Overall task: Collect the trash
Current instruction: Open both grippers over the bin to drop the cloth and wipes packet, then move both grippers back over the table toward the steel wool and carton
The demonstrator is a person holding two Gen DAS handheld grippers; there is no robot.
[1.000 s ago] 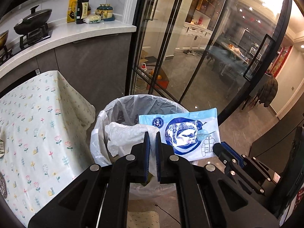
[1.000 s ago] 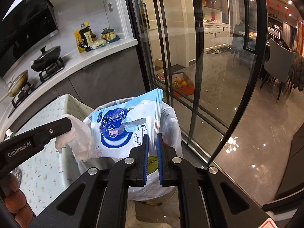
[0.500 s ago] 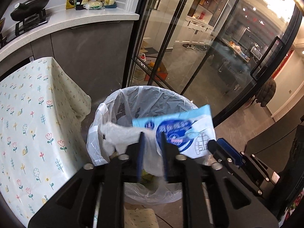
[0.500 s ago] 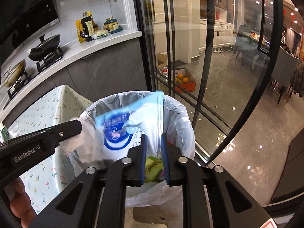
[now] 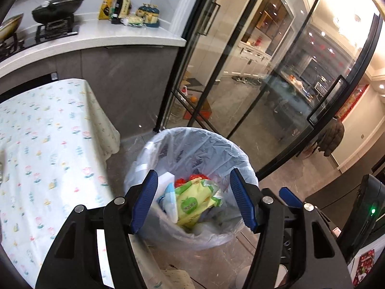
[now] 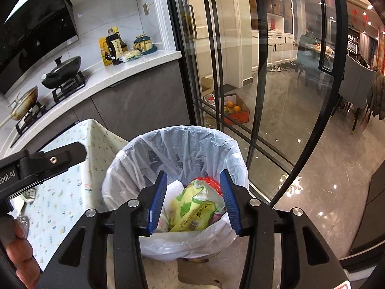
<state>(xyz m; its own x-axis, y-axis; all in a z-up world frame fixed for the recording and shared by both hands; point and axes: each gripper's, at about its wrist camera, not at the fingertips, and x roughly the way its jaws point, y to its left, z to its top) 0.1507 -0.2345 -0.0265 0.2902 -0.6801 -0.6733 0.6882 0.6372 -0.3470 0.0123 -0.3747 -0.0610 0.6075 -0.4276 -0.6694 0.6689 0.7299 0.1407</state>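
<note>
Both tongs have let go since a second ago: the left tongs (image 5: 193,198) and right tongs (image 6: 193,198) now hang spread wide and empty over the bin (image 6: 168,238), where each had pinched a wrapper. Those wrappers now lie inside among the trash (image 6: 192,210), a yellow-green packet on top at about six o'clock within the liner (image 5: 199,149). Beyond, at nine o'clock, sits the flowered table (image 5: 48,144); at one o'clock, the glass door (image 6: 276,96). Risk, as I judge it: the loose liner could snag on a finger when pulling away, tipping the bin.
</note>
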